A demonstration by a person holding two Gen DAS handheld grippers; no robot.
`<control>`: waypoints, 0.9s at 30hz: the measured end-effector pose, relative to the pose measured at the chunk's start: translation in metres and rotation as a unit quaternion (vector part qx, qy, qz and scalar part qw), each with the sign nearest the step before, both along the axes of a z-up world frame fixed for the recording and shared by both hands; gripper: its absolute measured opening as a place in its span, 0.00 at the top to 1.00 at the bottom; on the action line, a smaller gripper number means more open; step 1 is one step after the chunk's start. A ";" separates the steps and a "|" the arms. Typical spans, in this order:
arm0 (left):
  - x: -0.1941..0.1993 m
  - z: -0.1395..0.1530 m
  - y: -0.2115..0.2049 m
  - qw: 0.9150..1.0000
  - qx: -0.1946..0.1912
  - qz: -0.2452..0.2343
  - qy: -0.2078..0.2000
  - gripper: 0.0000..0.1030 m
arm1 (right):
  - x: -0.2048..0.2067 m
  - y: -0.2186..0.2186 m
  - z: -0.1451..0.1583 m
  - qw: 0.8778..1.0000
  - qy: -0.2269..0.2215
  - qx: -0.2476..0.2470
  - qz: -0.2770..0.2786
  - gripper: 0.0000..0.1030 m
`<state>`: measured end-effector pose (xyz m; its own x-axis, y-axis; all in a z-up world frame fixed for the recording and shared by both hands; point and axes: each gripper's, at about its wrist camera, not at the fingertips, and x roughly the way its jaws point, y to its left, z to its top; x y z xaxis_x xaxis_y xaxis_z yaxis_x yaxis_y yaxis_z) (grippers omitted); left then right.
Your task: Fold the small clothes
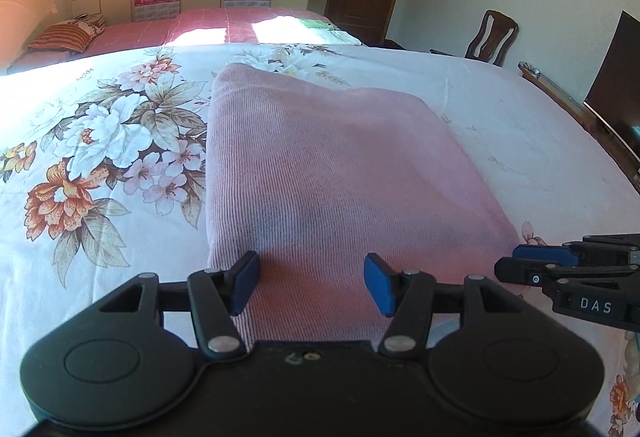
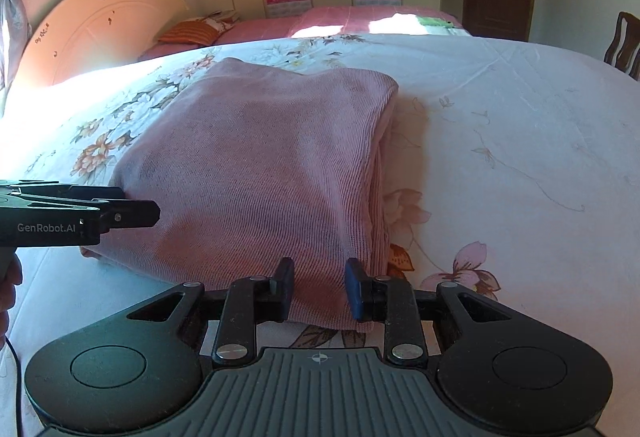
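Folded pink ribbed garment lying flat on the floral bedsheet, near its front edge. Left hand-held gripper released, blue pads spread wide over the garment's near hem, gripping nothing. Right hand-held gripper also released, jaws parted at the garment's near right corner, fabric between them but not pinched.

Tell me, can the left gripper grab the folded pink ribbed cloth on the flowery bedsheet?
Probably yes. The left gripper is open right at the near edge of the folded pink ribbed cloth, fingers either side of the fabric, with nothing between them and it.
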<state>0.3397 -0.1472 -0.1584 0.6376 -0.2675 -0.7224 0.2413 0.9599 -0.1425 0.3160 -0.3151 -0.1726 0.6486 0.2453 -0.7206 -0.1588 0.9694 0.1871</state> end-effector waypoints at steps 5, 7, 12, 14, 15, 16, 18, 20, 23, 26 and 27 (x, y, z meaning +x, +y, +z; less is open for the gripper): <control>0.003 0.009 0.002 1.000 0.002 0.010 -0.011 0.44 | 0.002 -0.001 0.014 1.000 -0.019 0.002 -0.005 0.73; 0.008 0.010 0.003 1.000 0.005 0.016 -0.012 0.44 | 0.007 -0.004 0.013 1.000 -0.018 0.010 -0.016 0.72; 0.019 0.009 0.010 0.999 0.006 0.040 -0.010 0.43 | 0.018 -0.010 0.010 0.999 -0.010 0.023 -0.032 0.59; 0.024 0.007 0.012 0.999 0.004 0.046 -0.003 0.42 | 0.020 -0.010 0.010 0.999 -0.011 0.024 -0.031 0.51; 0.027 0.005 0.014 0.999 0.000 0.048 0.003 0.41 | 0.023 -0.009 0.009 0.999 -0.010 0.025 -0.031 0.51; 0.030 0.003 0.015 0.999 -0.004 0.050 0.007 0.40 | 0.026 -0.010 0.008 0.999 -0.007 0.027 -0.030 0.51; 0.032 0.002 0.018 0.998 -0.016 0.054 0.012 0.38 | 0.032 -0.013 0.004 0.999 0.003 0.038 -0.037 0.51; 0.035 0.001 0.020 0.998 -0.023 0.055 0.014 0.36 | 0.039 -0.020 0.000 0.997 0.012 0.062 -0.047 0.50; 0.042 -0.003 0.020 0.998 -0.025 0.051 0.018 0.33 | 0.051 -0.029 -0.004 0.995 0.022 0.083 -0.059 0.49; 0.051 -0.008 0.021 0.998 -0.034 0.047 0.027 0.29 | 0.063 -0.035 -0.003 0.994 0.024 0.091 -0.064 0.41; 0.055 -0.011 0.022 0.998 -0.042 0.047 0.032 0.27 | 0.067 -0.037 -0.004 0.993 0.025 0.095 -0.065 0.34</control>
